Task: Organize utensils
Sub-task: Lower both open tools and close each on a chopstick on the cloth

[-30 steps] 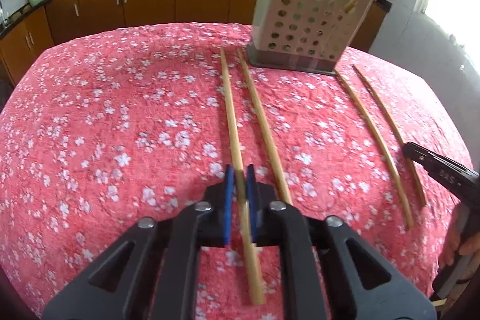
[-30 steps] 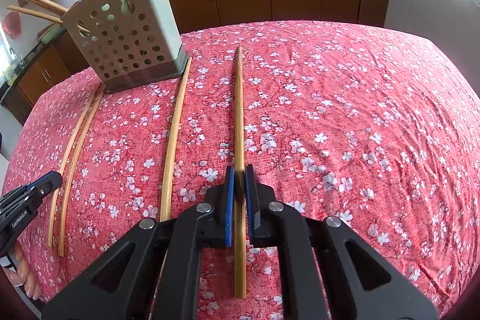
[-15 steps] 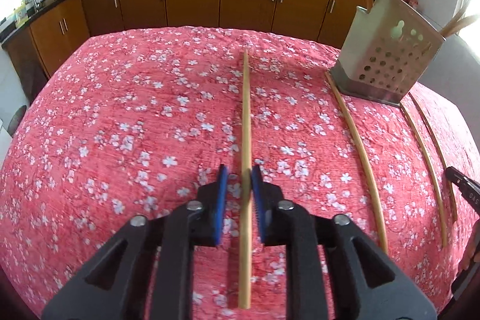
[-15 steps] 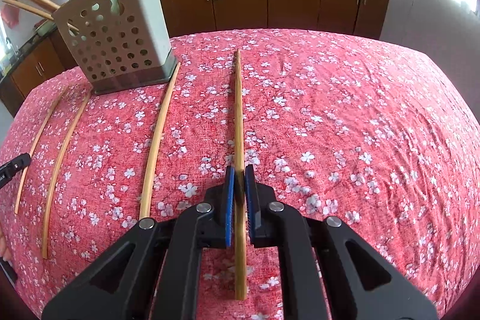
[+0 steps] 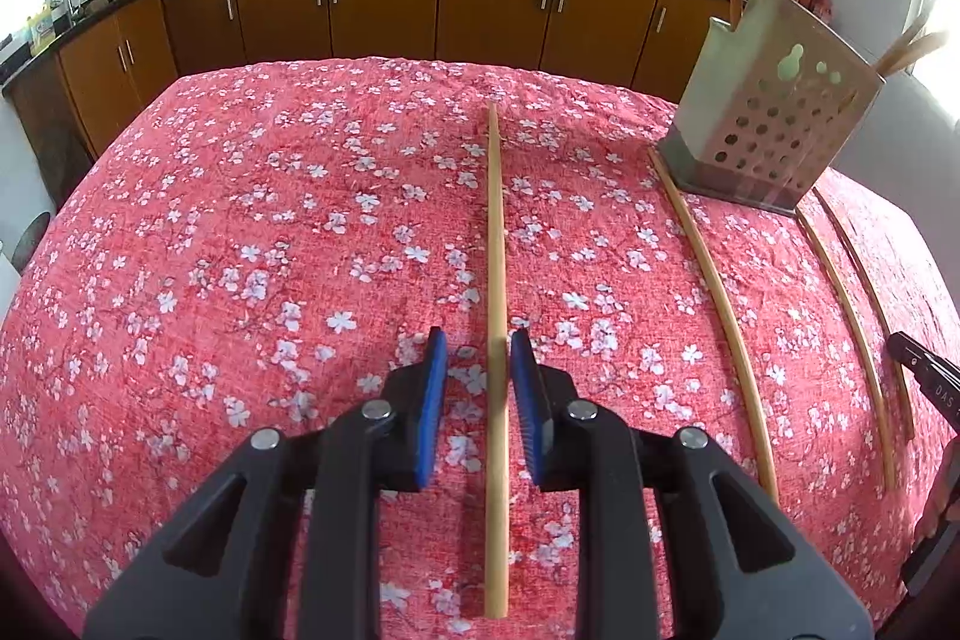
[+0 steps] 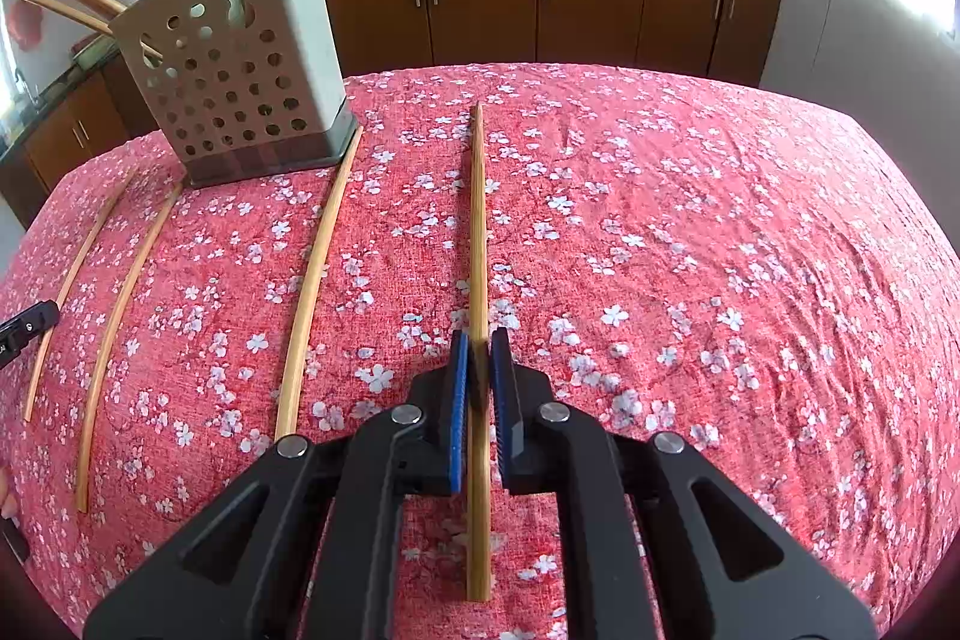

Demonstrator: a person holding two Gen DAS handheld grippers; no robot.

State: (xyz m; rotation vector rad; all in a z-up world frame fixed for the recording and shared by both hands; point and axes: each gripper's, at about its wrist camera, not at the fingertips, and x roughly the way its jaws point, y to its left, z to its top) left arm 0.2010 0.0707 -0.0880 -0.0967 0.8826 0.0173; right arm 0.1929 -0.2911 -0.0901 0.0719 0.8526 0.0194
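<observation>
A bamboo chopstick (image 5: 493, 220) lies on the red flowered cloth between the jaws of my left gripper (image 5: 477, 338). The jaws are opening, and a gap shows on each side of the stick. My right gripper (image 6: 478, 337) is shut on another chopstick (image 6: 478, 220) that points away across the table. A perforated grey utensil holder (image 5: 774, 124) stands at the back with several chopsticks upright in it; it is also the holder (image 6: 240, 82) at the back left of the right wrist view. Three more chopsticks lie beside it.
The flowered tablecloth (image 5: 240, 250) covers the whole table and drops off at rounded edges. Brown cabinets (image 5: 384, 4) and a counter with pans run behind. The right gripper's tip (image 5: 927, 370) shows at the left view's right edge, the left gripper's tip (image 6: 27, 325) at the right view's left edge.
My left gripper carried its chopstick leftward, away from the neighbouring stick, then spread its jaws off it. The right gripper stayed shut on its chopstick in place.
</observation>
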